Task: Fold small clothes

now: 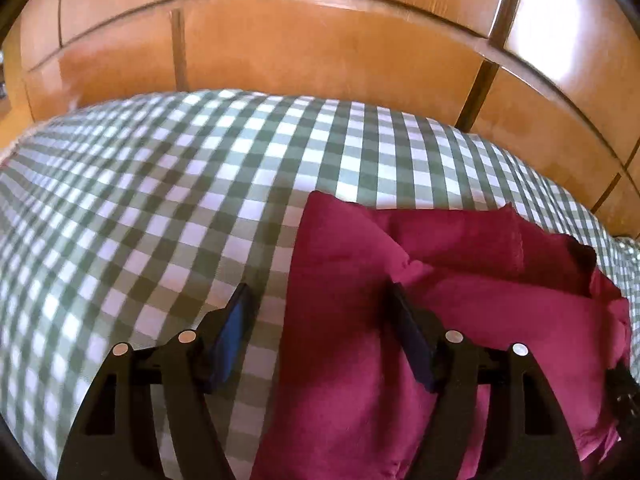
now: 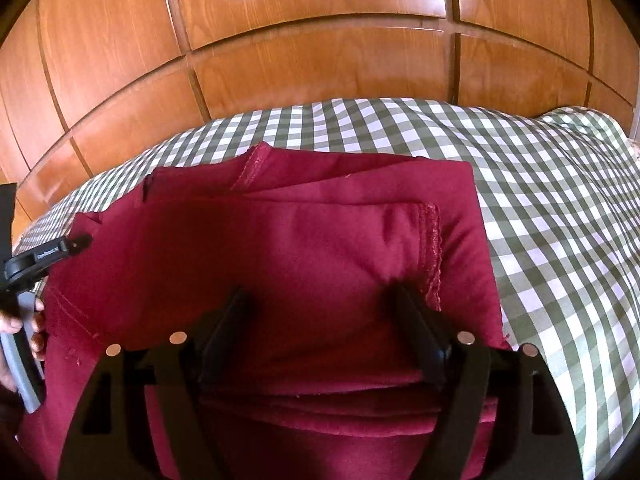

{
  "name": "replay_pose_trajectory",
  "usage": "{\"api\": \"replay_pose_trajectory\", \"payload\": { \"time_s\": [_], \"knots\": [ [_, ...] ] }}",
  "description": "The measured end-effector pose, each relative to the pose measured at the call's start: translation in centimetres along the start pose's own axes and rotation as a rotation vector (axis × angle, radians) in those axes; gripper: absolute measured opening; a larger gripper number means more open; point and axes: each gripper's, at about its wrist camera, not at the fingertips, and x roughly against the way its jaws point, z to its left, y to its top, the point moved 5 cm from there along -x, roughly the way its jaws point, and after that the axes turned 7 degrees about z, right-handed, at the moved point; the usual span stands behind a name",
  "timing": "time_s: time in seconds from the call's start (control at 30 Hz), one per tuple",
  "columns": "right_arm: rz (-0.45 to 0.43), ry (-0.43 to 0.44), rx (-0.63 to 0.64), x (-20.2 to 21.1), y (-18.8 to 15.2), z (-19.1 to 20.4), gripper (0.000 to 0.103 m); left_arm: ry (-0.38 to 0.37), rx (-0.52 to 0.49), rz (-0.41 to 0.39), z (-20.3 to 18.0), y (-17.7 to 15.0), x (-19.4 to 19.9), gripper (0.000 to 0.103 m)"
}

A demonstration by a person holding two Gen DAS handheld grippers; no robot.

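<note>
- Maroon garment [image 2: 280, 264], folded into a few layers, lying on the green-and-white checked cover [image 2: 560, 208], looks like a bed.
- Right gripper [image 2: 320, 300] parked over the top layer, jaws wide apart, nothing pinched.
- Left gripper [image 1: 318, 300] straddling the garment's left edge, jaws apart too, one side over checks, the other over cloth.
- Glossy wooden panels [image 2: 320, 60] right behind.

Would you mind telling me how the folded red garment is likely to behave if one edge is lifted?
The red garment probably droops and unfolds, since its stacked layers lie loose and creased. It looks light for its size. On the soft checked cover it would likely drag and bunch rather than slide whole.
</note>
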Motion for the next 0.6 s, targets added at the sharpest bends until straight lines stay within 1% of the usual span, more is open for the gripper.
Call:
{"api": "replay_pose_trajectory", "payload": {
  "time_s": [0.07,0.13,0.2,0.27,0.3,0.37,0.4,0.47,0.53,0.57,0.6],
  "knots": [
    [0.0,0.001,-0.001,-0.1,0.0,0.0,0.078,0.03,-0.004,-0.006,0.0,-0.5,1.2,0.07],
    [0.0,0.0,0.001,-0.1,0.1,0.0,0.078,0.039,-0.014,-0.041,-0.1,-1.2,3.3,0.07],
    [-0.001,-0.004,0.003,-0.1,0.0,0.1,0.078,0.016,-0.035,-0.069,-0.6,-2.7,5.6,0.07],
    [-0.001,-0.006,0.005,-0.1,0.1,0.0,0.078,-0.007,-0.069,-0.083,-1.6,-4.2,6.7,0.07],
    [0.0,-0.006,0.006,-0.1,0.1,0.0,0.078,-0.003,-0.107,-0.08,-2.2,-5.3,7.0,0.07],
    [0.003,-0.013,0.012,-0.2,0.1,0.1,0.079,0.024,-0.15,-0.036,-3.0,-6.8,5.9,0.07],
    [0.004,-0.017,0.016,-0.2,0.1,0.2,0.079,0.043,-0.151,0.005,-2.9,-7.5,4.8,0.073],
    [0.009,-0.036,0.026,-0.1,0.1,0.4,0.08,0.041,-0.125,0.014,-2.6,-7.5,4.8,0.076],
    [0.024,-0.061,0.033,0.4,0.2,0.5,0.083,0.041,-0.087,0.015,-2.4,-7.5,5.8,0.076],
    [0.035,-0.071,0.038,1.0,0.1,0.7,0.092,0.032,-0.083,0.012,-2.5,-7.7,6.5,0.076],
    [0.029,-0.063,0.038,2.1,-0.2,1.1,0.099,0.021,-0.089,0.001,-2.7,-8.0,7.4,0.076]
  ]
}}
